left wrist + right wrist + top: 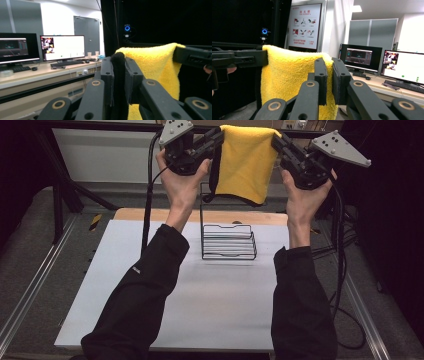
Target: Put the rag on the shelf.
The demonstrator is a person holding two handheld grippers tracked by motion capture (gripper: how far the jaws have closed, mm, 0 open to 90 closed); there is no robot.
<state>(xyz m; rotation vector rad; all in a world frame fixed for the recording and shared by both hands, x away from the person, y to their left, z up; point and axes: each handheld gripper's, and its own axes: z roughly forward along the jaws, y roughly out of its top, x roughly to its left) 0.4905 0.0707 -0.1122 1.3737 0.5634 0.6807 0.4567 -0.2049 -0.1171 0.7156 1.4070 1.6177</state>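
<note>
A yellow towel (247, 162) hangs stretched between my two grippers, high above the table. My left gripper (218, 139) is shut on the towel's left top corner, where a black trim strip (215, 175) dangles. The left gripper view has that black trim (118, 62) pinched between the jaws, with the yellow towel (155, 65) beyond it. My right gripper (276, 141) is shut on the right top corner. In the right gripper view the towel (287, 72) spreads away from the jaws (329, 72) toward the left gripper (239, 58).
A black wire rack (227, 240) stands on the white board (150, 285) below the towel, near the board's far wooden edge (145, 214). Cables trail down beside both forearms. Desks with monitors (62, 47) stand beyond the table.
</note>
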